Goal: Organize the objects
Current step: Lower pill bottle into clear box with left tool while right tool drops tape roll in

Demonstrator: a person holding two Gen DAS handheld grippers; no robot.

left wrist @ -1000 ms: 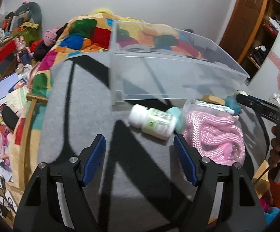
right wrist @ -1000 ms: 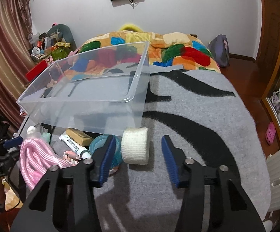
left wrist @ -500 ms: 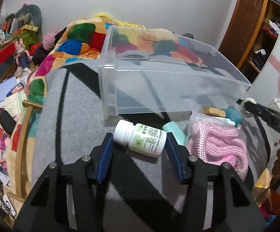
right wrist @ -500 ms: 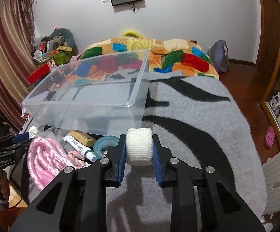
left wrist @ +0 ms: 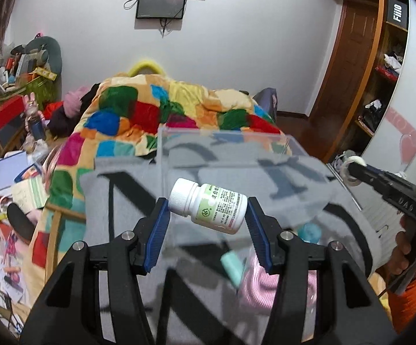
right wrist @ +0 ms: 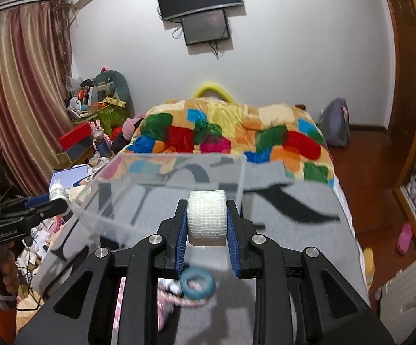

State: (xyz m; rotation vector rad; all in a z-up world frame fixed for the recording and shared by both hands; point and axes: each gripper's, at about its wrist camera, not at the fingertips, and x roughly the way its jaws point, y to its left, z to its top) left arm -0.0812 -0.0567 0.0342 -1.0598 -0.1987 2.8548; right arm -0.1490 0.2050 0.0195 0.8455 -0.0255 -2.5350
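Observation:
My left gripper (left wrist: 208,218) is shut on a white pill bottle (left wrist: 208,209) with a green label, held sideways in the air at the near edge of the clear plastic bin (left wrist: 225,155). My right gripper (right wrist: 206,224) is shut on a white gauze bandage roll (right wrist: 206,218), lifted at the near side of the same bin (right wrist: 162,192). The left gripper and the bottle's cap show at the left of the right wrist view (right wrist: 57,192). The right gripper and the roll show at the right of the left wrist view (left wrist: 351,166).
Below on the grey zebra blanket (left wrist: 121,201) lie a pink rope bundle (left wrist: 265,284), a teal tube (left wrist: 232,266) and a blue ring (right wrist: 198,286). A patchwork quilt (right wrist: 222,132) covers the bed behind the bin. Clutter stands at the left (left wrist: 21,66).
Both grippers closed on their objects and lifted them off the blanket: the left on the pill bottle, the right on the bandage roll. Both now hover by the bin.

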